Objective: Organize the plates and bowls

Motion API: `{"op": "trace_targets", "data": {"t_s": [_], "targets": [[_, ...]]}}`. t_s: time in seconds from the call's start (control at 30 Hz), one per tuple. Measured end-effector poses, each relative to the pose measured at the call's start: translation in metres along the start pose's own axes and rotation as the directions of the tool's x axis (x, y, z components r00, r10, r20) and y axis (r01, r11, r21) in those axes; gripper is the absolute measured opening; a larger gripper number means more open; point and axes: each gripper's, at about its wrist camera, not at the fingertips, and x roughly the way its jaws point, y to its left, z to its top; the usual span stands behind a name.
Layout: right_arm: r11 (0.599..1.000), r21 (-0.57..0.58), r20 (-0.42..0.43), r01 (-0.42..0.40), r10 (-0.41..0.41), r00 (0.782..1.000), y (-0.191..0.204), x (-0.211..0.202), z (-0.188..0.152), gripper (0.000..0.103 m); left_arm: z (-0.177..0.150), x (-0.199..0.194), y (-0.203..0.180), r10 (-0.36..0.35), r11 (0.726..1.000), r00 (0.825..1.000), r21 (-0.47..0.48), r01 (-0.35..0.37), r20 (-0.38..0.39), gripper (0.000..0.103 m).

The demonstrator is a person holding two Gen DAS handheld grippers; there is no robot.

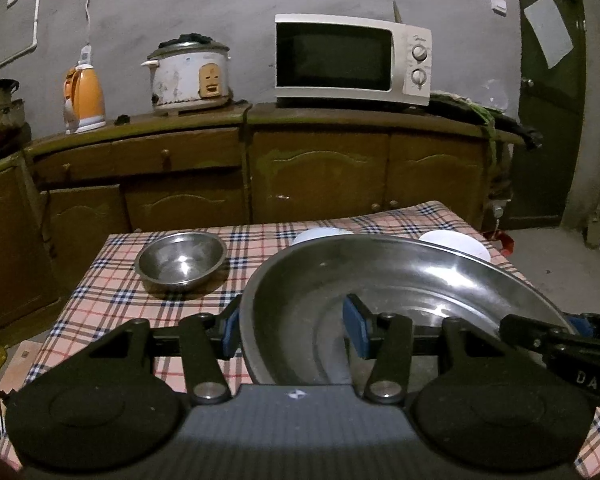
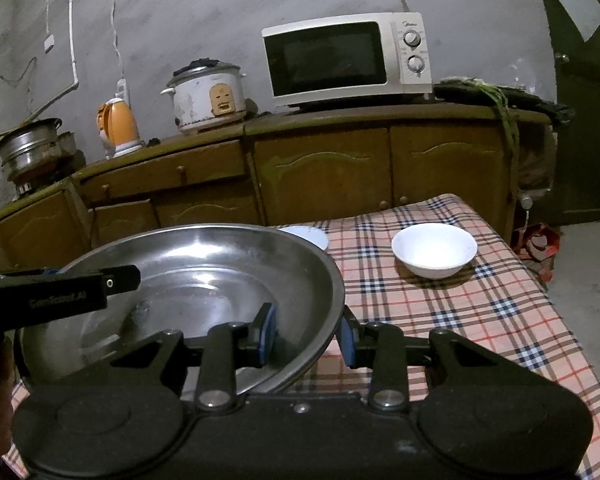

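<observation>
Two grippers share one big steel basin [image 1: 400, 280] above the checked tablecloth [image 1: 112, 288], each clamped on an opposite side of its rim. The left gripper [image 1: 296, 330] has one blue pad outside the wall and the other inside the basin, jaws closed on the rim; the right gripper [image 2: 306, 334] grips the far side the same way, one pad within the bowl of the basin and one beneath its lip. From the left wrist view the basin looks tilted, its right edge higher than the side near the camera. Behind it on the table sits a small steel bowl [image 1: 181, 261], off to the left and well apart. A white bowl [image 2: 434, 250] stands upright on the cloth toward the right, and a white plate [image 2: 306, 236] peeks out just past the basin's far rim, mostly hidden. Along the wall runs a wooden cabinet [image 1: 320, 168] carrying a microwave [image 1: 352, 60], a rice cooker [image 1: 190, 74] and an orange kettle [image 1: 85, 98].
</observation>
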Motion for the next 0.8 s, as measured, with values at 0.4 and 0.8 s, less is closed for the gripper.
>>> {"op": "trace_targets", "data": {"t_s": [0.4,0.8], "targets": [[0.999,-0.016,-0.038,-0.033,0.032,0.999,0.021,0.015,-0.007,0.042,-0.009,0.003,0.022,0.035,0.999,0.999,-0.024,-0.035,-0.025,0.051],[0.996,-0.04,-0.088,-0.076,0.072,0.994,0.049,0.034,-0.018,0.042,-0.021,0.004,0.05,0.079,0.994,0.995,-0.067,-0.083,-0.058,0.051]]}}
